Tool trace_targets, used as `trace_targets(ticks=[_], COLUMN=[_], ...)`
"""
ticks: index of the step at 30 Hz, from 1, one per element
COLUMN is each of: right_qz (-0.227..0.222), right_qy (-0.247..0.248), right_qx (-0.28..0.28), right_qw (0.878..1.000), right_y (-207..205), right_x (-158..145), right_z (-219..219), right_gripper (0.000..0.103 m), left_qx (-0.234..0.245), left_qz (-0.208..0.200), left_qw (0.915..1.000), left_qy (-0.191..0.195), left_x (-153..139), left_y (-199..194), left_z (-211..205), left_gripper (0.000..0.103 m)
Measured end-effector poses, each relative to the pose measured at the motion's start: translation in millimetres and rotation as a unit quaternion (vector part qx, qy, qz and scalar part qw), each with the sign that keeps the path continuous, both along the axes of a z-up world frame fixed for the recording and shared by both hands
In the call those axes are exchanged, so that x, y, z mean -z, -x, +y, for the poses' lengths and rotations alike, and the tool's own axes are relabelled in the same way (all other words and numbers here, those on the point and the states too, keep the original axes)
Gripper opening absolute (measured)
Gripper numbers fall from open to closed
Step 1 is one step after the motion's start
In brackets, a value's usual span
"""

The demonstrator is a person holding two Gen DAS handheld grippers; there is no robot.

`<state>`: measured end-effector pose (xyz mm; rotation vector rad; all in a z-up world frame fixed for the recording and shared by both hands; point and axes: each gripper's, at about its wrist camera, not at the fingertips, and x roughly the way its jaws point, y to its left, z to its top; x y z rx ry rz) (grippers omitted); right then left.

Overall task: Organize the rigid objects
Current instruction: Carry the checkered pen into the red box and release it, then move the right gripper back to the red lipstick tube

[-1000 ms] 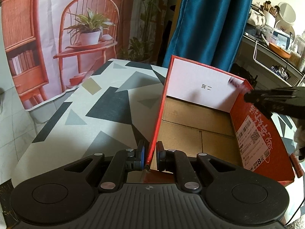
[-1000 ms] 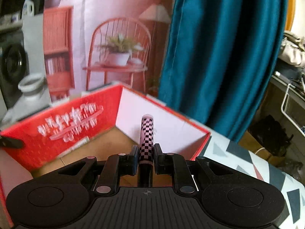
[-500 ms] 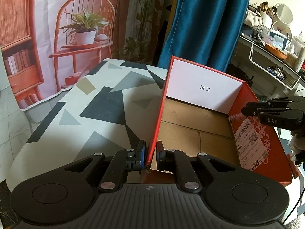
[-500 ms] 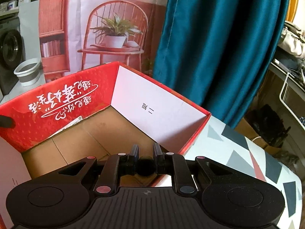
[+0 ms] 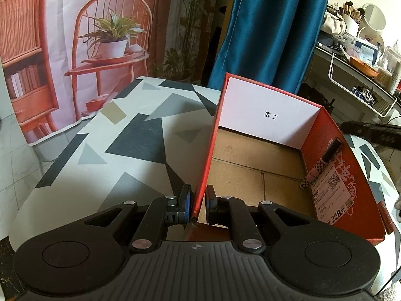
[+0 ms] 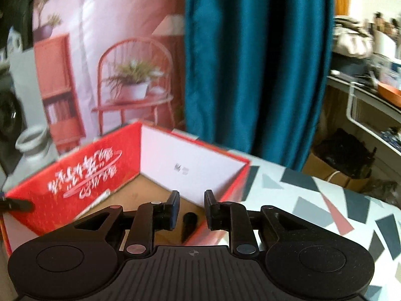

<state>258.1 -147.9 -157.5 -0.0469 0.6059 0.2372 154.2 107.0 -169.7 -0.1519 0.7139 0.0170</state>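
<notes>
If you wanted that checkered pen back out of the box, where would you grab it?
Grip the pen near its dark upper end, coming down from above. It leans tilted against the red box wall, lower tip on the floor, so only the top stands clear of the cardboard.

Your left gripper (image 5: 198,207) is matte black plastic: a ribbed centre plate with a small round crosshair mark, and a shallow round disc set into each rounded shoulder. Silver screw heads cap the linkage arms. Its left fingertip (image 5: 186,204) carries a blue pad. Your right gripper (image 6: 191,209) has the same build, with the same ribbing, discs and silver screws, and a bluish edge on its left fingertip (image 6: 174,209); that view is blurred.
</notes>
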Motion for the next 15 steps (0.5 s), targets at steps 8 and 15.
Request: trace_targets(ticks=[8, 15], right_qz=[-0.032, -0.011], right_qy=[-0.046, -0.051], right_qx=[0.081, 0.141], right_qw=[0.995, 0.989], right_y=[27.0, 50.4], right_x=[-5.8, 25.4], right_z=[-46.6, -80.4], right_gripper=[0.027, 0.029], left_qx=[-0.002, -0.002], left_qz=[0.001, 0.001], left_qw=[1.0000, 1.0000], left_qy=[-0.002, -0.002], left_x=[-0.6, -0.7], left_y=[0.8, 1.1], left_z=[-1.1, -0.9], left_gripper=[0.012, 0.013])
